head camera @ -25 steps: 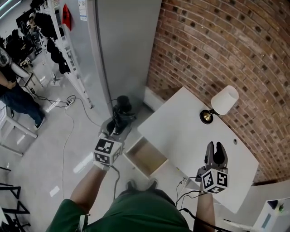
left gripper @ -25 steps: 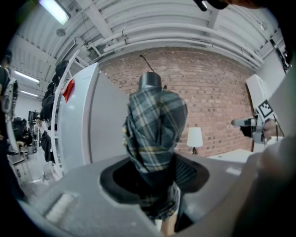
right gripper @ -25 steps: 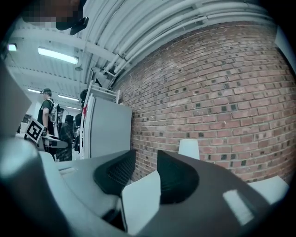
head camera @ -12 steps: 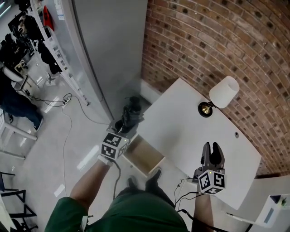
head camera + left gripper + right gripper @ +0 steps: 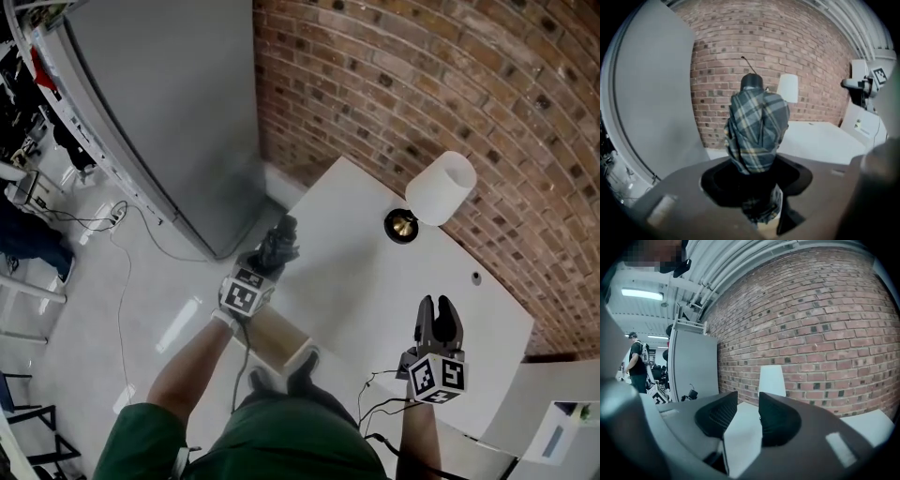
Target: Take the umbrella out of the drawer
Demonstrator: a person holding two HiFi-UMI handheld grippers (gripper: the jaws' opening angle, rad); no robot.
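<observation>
Umbrella (image 5: pixel 757 126) clamped in left claw (image 5: pixel 757 183), lower end hidden; right claw (image 5: pixel 747 404) apart, empty; drawer (image 5: pixel 278 339) half hidden.

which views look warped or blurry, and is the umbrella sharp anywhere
Head view: brick wall bows, umbrella soft and dark. Left gripper view: fisheye, black corners, plaid umbrella fairly sharp, near jaws soft. Right gripper view: brick courses curve, ceiling light glares.

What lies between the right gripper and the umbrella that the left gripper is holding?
Only bare white tabletop. The head view shows nothing standing between the right gripper and the umbrella; the lamp stands off that line.
</observation>
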